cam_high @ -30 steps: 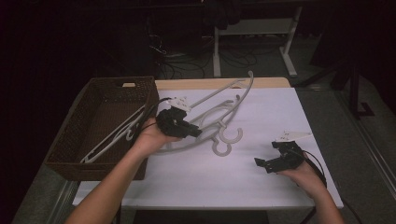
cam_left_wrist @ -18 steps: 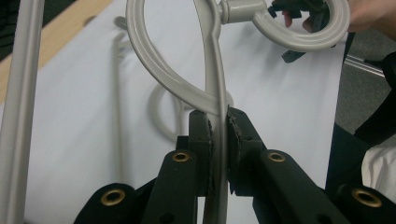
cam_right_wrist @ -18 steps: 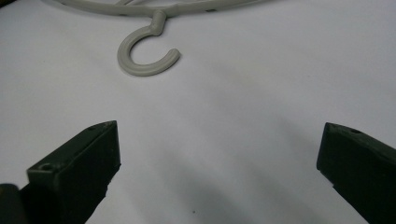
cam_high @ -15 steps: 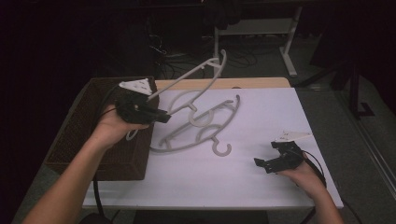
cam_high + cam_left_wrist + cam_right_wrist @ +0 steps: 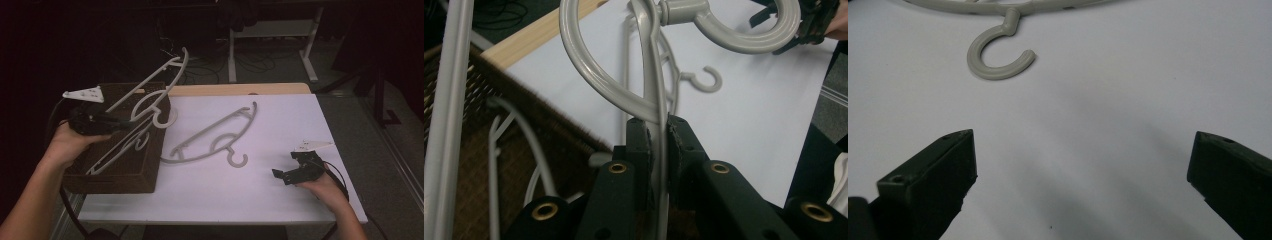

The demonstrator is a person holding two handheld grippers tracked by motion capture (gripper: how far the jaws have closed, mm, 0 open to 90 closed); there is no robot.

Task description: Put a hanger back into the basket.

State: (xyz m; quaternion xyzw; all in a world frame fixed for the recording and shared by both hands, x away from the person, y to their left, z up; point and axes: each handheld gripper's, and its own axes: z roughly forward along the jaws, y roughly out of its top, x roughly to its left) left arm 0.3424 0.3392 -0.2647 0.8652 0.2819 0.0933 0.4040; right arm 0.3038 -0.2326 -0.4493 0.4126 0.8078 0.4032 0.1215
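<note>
Over the basket (image 5: 150,181) at the table's left edge, your left gripper (image 5: 122,125) has its jaws nearly closed on the thin bar of a grey plastic hanger (image 5: 150,89), which it holds in the air, tilted, hook (image 5: 744,35) hanging just above the basket's near corner. Other hangers already lie inside (at least two, tangled). To set this one down well, keep the clamp firm, lower it along the basket's length so the long arm clears the rim, and let go only once it rests on the others. Your right gripper (image 5: 295,172) sits low by the table's right edge, jaws wide apart and empty, with a second hanger (image 5: 212,137) on the white tabletop ahead. Compared with a second ago, the held hanger has left the table's middle and been carried left over the basket; your right hand has not moved.
</note>
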